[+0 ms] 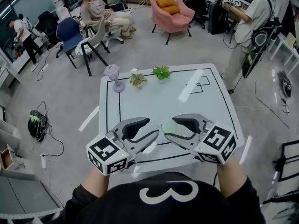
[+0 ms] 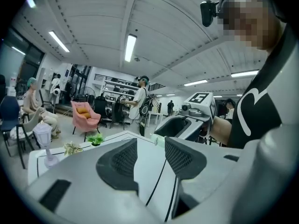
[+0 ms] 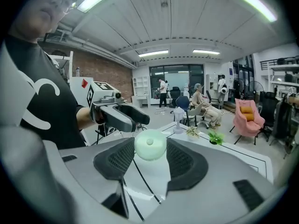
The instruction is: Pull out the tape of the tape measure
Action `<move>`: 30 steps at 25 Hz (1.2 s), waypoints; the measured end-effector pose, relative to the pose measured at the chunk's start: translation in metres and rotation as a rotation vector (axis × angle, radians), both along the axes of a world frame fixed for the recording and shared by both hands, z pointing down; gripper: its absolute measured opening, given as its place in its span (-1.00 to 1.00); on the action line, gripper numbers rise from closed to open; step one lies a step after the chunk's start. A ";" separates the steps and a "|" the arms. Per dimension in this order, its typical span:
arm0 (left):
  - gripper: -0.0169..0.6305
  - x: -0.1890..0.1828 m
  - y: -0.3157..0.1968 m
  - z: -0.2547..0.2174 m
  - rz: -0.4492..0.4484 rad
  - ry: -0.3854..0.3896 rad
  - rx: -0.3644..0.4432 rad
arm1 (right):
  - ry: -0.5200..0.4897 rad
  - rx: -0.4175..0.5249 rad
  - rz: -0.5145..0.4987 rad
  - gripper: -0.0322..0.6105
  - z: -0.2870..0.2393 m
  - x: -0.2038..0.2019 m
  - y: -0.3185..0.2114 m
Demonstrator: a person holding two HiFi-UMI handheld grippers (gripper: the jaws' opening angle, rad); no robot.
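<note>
tape measure (image 3: pixel 150 144) in right fingers (image 3: pixel 117 160), faint overhead

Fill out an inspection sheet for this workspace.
Surface: white table with black line markings.
Job's things: pale green round tape measure, lifted off the table; no tape seen drawn out.
Clutter: lilac goblet-shaped ornament, pale potted plant and green potted plant near the far edge.
Grippers: right gripper, jaws on the tape measure; left gripper, jaws apart, empty.
Cables: white power strip with black leads on the floor.
Surroundings: pink armchair, people seated and standing.
</note>
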State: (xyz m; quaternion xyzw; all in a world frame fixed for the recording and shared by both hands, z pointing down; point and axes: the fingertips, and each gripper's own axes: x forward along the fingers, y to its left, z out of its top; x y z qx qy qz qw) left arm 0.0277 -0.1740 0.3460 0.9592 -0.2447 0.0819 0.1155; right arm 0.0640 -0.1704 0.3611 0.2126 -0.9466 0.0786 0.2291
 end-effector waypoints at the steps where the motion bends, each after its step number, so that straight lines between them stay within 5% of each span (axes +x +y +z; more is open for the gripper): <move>1: -0.36 0.000 0.002 -0.002 0.014 -0.008 0.009 | 0.000 0.005 -0.008 -0.22 -0.003 -0.003 0.002; 9: -0.43 -0.001 0.016 -0.008 0.088 -0.014 0.008 | 0.028 0.026 -0.050 -0.22 -0.014 -0.016 0.019; 20: -0.83 -0.004 0.033 -0.013 0.154 -0.020 0.028 | 0.027 0.046 -0.064 -0.22 -0.019 -0.026 0.030; 30: -0.91 -0.013 0.036 -0.015 0.134 -0.028 0.035 | -0.008 0.056 -0.052 -0.22 -0.024 -0.034 0.033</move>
